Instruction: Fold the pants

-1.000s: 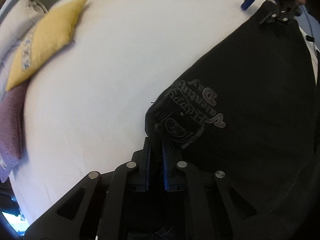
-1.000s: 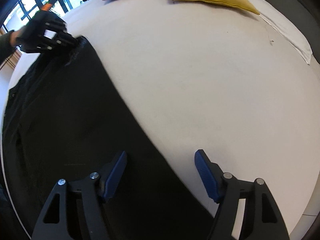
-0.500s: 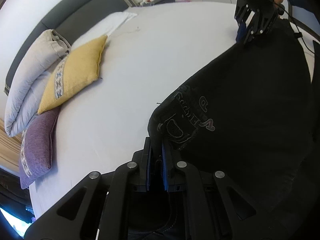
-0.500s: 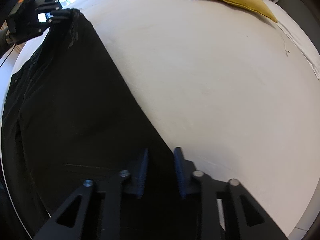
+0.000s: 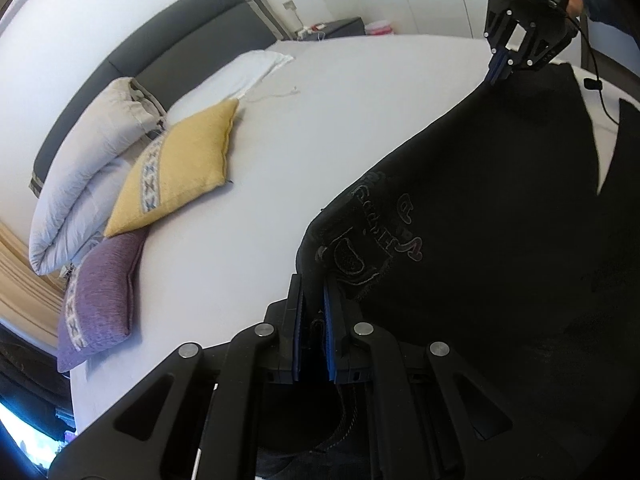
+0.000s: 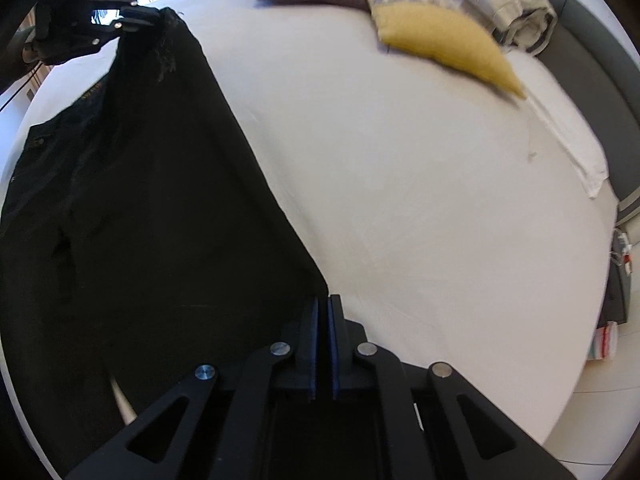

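a home bedroom: a large round bed (image 5: 328,128) with a white sheet fills the frames, a grey padded headboard (image 5: 180,44) curves along the upper left of the left wrist view, with a yellow cushion (image 5: 180,172), purple cushion (image 5: 100,288) and rolled duvet (image 5: 84,168) below it.

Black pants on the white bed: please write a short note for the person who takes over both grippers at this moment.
Left gripper: shut on the printed end of the black fabric pants.
Right gripper: shut on the other end of the same long edge.
Pants: this edge is raised and stretched between the grippers; the rest lies on the round white bed, apart from the yellow cushion.
Done: both ends gripped.
Left: probably carry the raised edge over, lay it down, then fold again.
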